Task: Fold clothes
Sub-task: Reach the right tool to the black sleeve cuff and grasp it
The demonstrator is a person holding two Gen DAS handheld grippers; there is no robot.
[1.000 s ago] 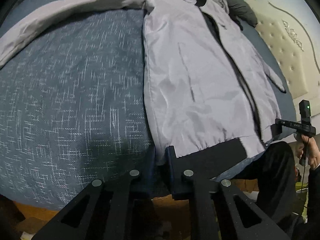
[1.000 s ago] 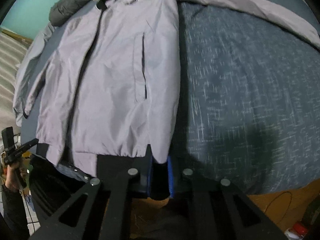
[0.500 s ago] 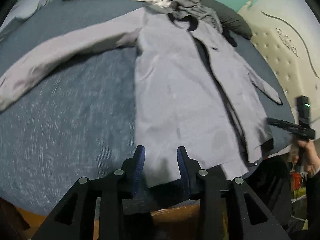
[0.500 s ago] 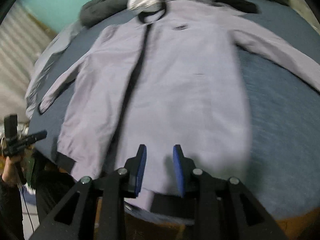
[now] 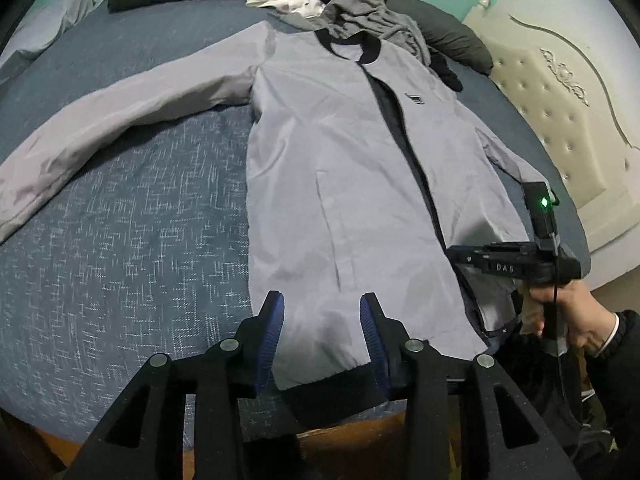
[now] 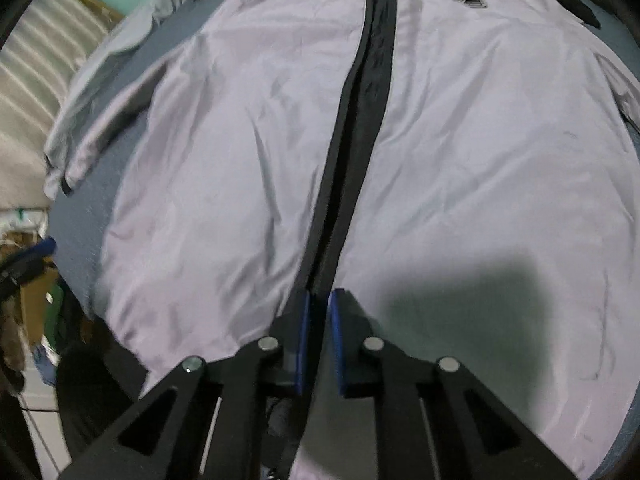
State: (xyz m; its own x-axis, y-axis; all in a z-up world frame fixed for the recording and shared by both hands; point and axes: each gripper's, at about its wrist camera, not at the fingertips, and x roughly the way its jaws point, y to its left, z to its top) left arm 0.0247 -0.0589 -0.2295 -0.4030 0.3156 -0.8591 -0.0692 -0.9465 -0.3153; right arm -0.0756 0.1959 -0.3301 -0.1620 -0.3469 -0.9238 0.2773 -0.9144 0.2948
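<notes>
Moved: both hand-held grippers let go of the hem and lifted off
Left hand-held gripper (image 5: 322, 336): jaws opening, nothing pinched
Right hand-held gripper (image 6: 319, 334): closing, nearly together, above the zipper gap
Jacket (image 5: 352, 168): flat on bed (image 5: 132, 240), sleeve spread

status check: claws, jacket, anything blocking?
Left claw opening, empty, over the hem. Right claw closing, nothing visibly pinched, at the front opening. Jacket flat, unfolded on bed. Clothes pile at collar; no blockage.
</notes>
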